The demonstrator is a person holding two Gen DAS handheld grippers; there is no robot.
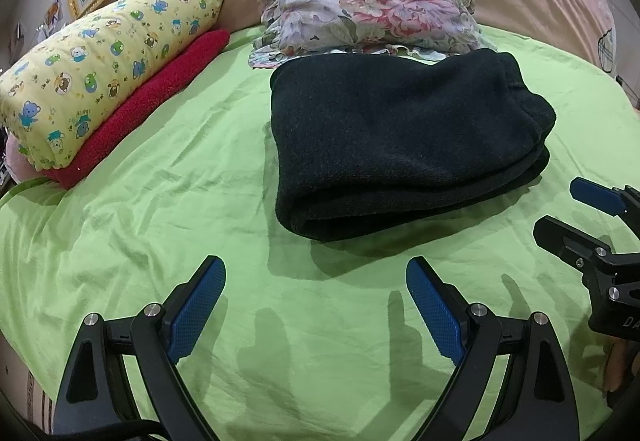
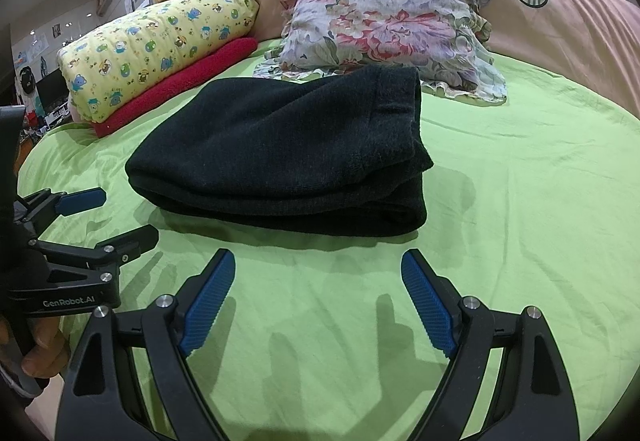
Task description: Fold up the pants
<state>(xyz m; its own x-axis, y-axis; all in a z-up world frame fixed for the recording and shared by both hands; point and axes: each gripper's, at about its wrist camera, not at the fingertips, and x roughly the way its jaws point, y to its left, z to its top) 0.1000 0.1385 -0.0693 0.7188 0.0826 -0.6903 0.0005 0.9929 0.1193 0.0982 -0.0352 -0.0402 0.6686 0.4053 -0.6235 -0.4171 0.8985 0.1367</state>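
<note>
The black pants (image 1: 404,137) lie folded into a thick, compact stack on the green bedsheet (image 1: 160,209); the right wrist view shows the same pants (image 2: 288,153) at centre. My left gripper (image 1: 316,273) hovers open over the sheet just in front of the stack, with nothing between its blue pads. My right gripper (image 2: 318,265) is also open and empty, a short way before the stack's near fold. Each gripper shows in the other's view: the right gripper (image 1: 560,213) at the right edge, the left gripper (image 2: 124,215) at the left edge, both open.
A floral pillow (image 1: 368,9) sits right behind the pants. A yellow bear-print pillow (image 1: 100,61) rests on a red folded blanket (image 1: 148,101) at the left. A pink quilt (image 2: 560,21) lies along the back. A person's hand (image 2: 36,353) holds the left gripper.
</note>
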